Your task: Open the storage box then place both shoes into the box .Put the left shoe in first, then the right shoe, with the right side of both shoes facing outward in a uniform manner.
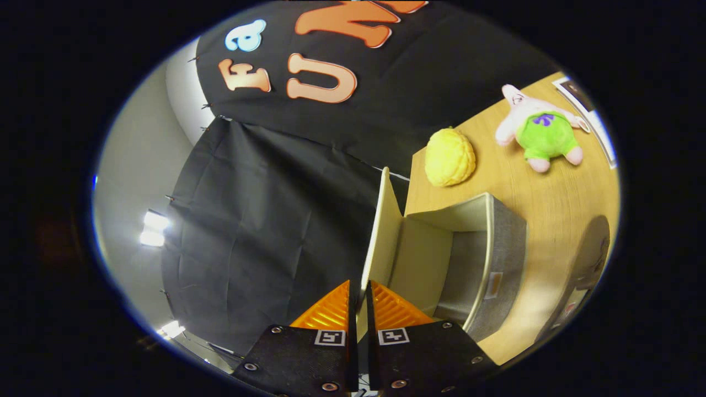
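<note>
My gripper (359, 289) is shut on the cream lid (381, 220) of the grey fabric storage box (504, 248), with the lid's edge pinched between both fingers. The view is rolled sideways. The lid stands lifted well away from the box, and the box's cream and grey inside (441, 264) shows open, with nothing visible in it. A grey shoe (593, 248) lies on the wooden table (551, 198) just beyond the box's far side, partly cut off.
A yellow plush ball (449, 157) and a pink plush star in green shorts (543, 132) sit on the table past the box. A printed sheet (590, 118) lies near the table's far edge. Black cloth hangs behind the table.
</note>
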A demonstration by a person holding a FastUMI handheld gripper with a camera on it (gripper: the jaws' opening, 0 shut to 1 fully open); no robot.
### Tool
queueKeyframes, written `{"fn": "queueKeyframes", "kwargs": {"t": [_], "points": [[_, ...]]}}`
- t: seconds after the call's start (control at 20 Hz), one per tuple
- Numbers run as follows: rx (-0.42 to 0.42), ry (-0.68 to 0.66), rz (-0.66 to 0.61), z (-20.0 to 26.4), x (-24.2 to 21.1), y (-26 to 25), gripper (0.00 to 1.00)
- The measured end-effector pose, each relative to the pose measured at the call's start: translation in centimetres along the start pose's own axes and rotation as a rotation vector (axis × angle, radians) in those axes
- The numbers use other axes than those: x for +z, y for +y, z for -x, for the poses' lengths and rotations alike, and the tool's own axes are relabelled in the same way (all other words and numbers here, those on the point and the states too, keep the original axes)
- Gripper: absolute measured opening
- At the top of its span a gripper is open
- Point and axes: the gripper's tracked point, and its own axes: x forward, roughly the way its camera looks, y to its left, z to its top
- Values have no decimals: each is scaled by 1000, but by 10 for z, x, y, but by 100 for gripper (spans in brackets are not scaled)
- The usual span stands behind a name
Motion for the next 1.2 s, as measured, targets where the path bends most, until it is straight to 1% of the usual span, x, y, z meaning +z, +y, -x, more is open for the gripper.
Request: {"fn": "queueKeyframes", "kwargs": {"t": [0.1,0.35,0.65,0.85,0.9,0.95,1.0,1.05,1.1,1.15,1.2], "points": [[-28,2,29,-12,-2,8,7],[4,18,55,-54,-8,46,7],[-5,72,100,-111,-30,76,8],[-47,116,144,-134,-49,78,17],[-55,117,147,-141,-53,77,28],[-57,121,148,-150,-55,76,36],[-59,120,154,-155,-56,77,55],[-61,117,165,-156,-56,78,62],[-69,110,181,-153,-55,77,73],[-84,100,201,-143,-53,74,78],[-106,84,226,-135,-49,68,86]]}}
